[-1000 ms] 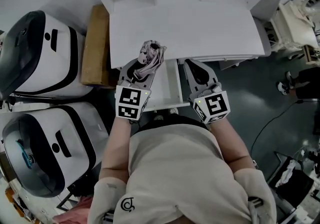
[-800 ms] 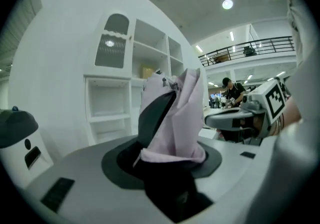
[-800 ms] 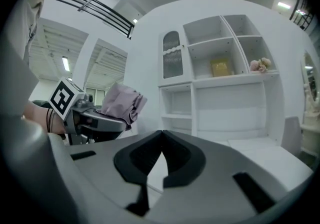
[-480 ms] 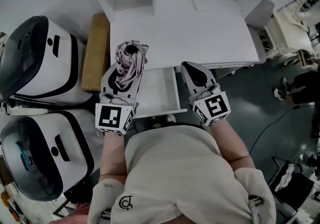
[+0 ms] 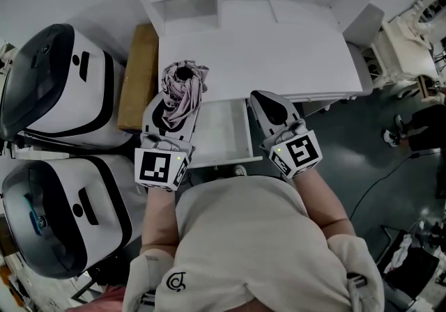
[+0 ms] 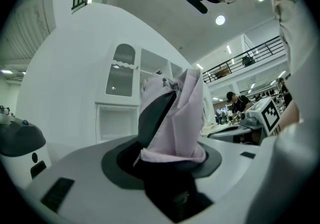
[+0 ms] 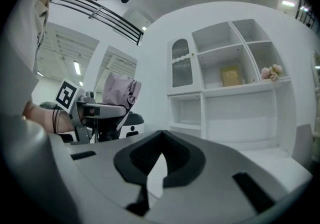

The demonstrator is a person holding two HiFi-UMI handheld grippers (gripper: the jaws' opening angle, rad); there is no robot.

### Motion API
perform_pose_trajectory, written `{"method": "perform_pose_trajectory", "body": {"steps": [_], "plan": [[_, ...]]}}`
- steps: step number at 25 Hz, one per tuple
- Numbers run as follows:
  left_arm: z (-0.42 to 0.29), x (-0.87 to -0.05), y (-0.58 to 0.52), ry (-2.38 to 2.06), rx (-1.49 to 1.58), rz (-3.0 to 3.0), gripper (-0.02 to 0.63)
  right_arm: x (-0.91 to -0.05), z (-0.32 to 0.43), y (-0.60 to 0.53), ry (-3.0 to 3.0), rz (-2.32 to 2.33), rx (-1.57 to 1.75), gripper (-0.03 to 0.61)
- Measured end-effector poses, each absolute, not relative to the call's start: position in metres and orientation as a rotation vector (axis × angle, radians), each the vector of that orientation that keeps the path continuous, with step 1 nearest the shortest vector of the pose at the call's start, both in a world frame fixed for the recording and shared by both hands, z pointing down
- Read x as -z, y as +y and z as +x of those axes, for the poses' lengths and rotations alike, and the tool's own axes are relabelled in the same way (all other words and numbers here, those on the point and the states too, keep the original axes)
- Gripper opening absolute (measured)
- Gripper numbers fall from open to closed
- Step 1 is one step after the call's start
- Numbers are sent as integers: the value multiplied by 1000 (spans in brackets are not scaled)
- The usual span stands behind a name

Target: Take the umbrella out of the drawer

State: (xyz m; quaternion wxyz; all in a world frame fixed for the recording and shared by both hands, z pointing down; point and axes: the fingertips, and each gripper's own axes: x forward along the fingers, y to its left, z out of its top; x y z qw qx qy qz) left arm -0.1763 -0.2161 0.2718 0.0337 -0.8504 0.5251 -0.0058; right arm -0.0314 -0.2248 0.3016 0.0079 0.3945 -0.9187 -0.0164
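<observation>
Lifted up and to the left since a second ago, my left gripper (image 5: 177,99) now holds the umbrella (image 5: 182,82) clear of the drawer (image 5: 224,129).

Its jaws pinch the folded lilac bundle low down, and loose cloth and a dark cap stick out past the tips, over the near edge of the white surface (image 5: 279,53). The open drawer lies below, to this gripper's right. My right gripper (image 5: 269,103), beyond the drawer, is pressed together on nothing. I judge the hold bears mostly on soft cloth, so a quick swing could let the umbrella slip or tilt out.
</observation>
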Motion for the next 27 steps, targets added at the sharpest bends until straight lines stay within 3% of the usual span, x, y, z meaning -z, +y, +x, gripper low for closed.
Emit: {"method": "perform_pose_trajectory", "body": {"steps": [27], "plan": [[-176, -283, -220, 1595, -15, -2653, 216, -301, -40, -234, -2872, 1275, 60, 5]]}}
